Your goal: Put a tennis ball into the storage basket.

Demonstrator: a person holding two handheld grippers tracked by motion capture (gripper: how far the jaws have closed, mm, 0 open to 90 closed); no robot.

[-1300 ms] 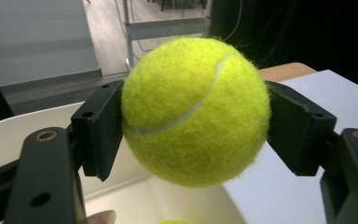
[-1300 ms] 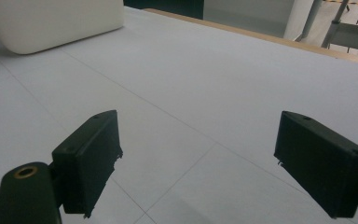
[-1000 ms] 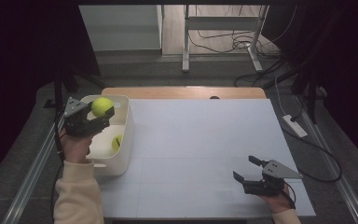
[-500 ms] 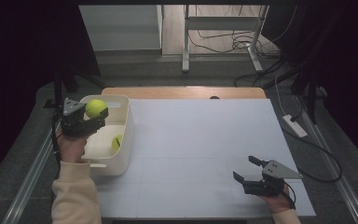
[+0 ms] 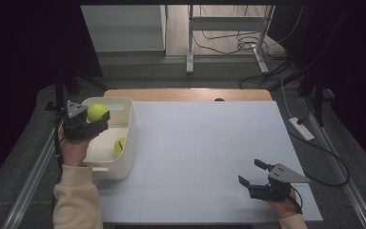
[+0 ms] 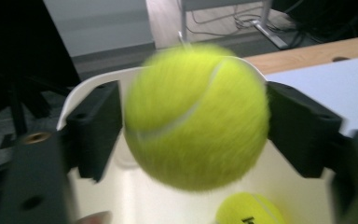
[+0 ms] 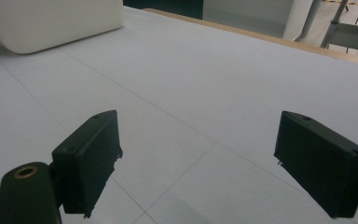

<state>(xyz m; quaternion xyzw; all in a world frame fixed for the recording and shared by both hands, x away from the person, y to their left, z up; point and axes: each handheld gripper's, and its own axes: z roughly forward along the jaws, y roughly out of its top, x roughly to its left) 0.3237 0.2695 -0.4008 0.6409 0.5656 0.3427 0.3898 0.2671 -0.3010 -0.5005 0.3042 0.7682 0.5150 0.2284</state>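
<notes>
A yellow-green tennis ball (image 5: 97, 112) (image 6: 196, 116) sits blurred between the jaws of my left gripper (image 5: 95, 119) (image 6: 193, 130), above the far end of a white bin (image 5: 124, 138) (image 6: 135, 196). The jaws have just been opening and stand apart at the ball's sides without a firm press. Another tennis ball (image 5: 119, 144) (image 6: 249, 210) lies on the bin's floor below. My right gripper (image 5: 251, 172) (image 7: 196, 158) rests low over the white table near its front right corner, jaws wide open with nothing between them.
The white table top (image 5: 209, 143) runs from the bin to the right gripper. The bin's rounded corner (image 7: 51, 23) shows far off in the right gripper view. A wooden strip (image 5: 186, 94) edges the far side. A power strip (image 5: 301, 128) lies off the right edge.
The left hand shifted a little to the left over the bin with the ball. Its jaws have spread apart around the ball. The right gripper stayed still.
</notes>
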